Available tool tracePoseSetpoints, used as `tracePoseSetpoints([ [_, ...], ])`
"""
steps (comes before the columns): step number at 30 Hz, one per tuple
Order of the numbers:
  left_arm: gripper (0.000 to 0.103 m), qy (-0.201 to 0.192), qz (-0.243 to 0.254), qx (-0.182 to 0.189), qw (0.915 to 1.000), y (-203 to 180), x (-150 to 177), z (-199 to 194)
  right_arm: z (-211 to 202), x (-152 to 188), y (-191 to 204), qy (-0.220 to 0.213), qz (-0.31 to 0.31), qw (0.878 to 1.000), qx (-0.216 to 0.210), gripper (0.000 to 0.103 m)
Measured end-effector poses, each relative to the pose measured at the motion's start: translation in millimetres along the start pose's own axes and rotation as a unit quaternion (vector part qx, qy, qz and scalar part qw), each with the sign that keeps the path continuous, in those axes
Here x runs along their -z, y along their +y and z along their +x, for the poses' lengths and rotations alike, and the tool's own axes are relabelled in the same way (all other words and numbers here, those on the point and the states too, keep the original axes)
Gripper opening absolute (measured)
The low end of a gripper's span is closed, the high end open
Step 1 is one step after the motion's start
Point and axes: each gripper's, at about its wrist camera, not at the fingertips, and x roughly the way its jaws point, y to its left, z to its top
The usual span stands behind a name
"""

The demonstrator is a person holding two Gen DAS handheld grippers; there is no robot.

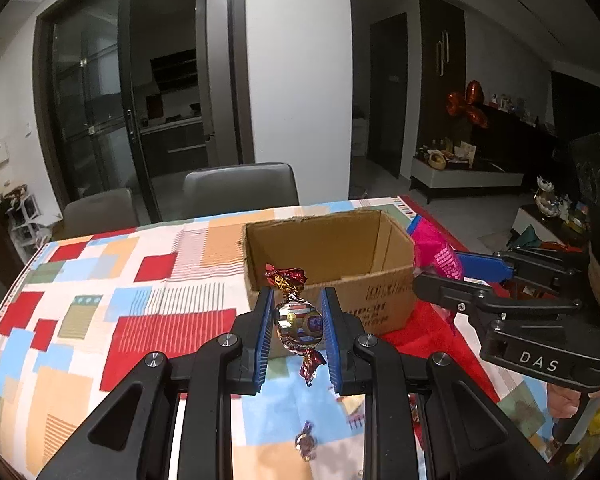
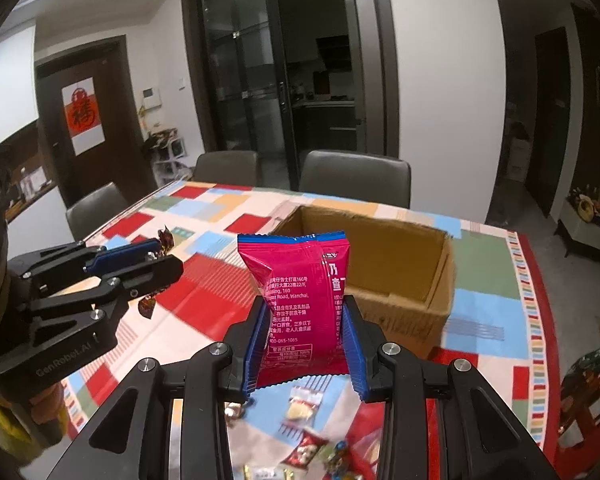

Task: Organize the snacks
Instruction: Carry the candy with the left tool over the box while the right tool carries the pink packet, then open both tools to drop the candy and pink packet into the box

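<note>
Left hand-held gripper [image 1: 296,330] grasps a candy [image 1: 298,322], right [image 2: 306,338] a packet [image 2: 300,300]; next, release both over the box [image 1: 332,256]

A cardboard box [image 2: 384,264] is sitting open on a cloth-covered table [image 1: 100,300], with two chairs [image 2: 356,176] standing behind the table's far edge. Loose snacks [image 2: 300,440] are lying on the table in front of the box. The left gripper [image 1: 298,328] is holding a wrapped candy [image 1: 298,322] before the box; the right gripper [image 2: 306,340], beside it, is holding a snack packet [image 2: 300,304].
</note>
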Motion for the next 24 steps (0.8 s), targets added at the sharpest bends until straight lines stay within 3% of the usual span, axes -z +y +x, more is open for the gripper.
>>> tracePoseSetpoints([
  [24, 0.024, 0.015, 0.026, 0.029, 0.9991, 4.6, -57.1, 106.8, 67.5, -41.2, -63.2, 0.009, 0.040, 0.998, 0.043, 0.037],
])
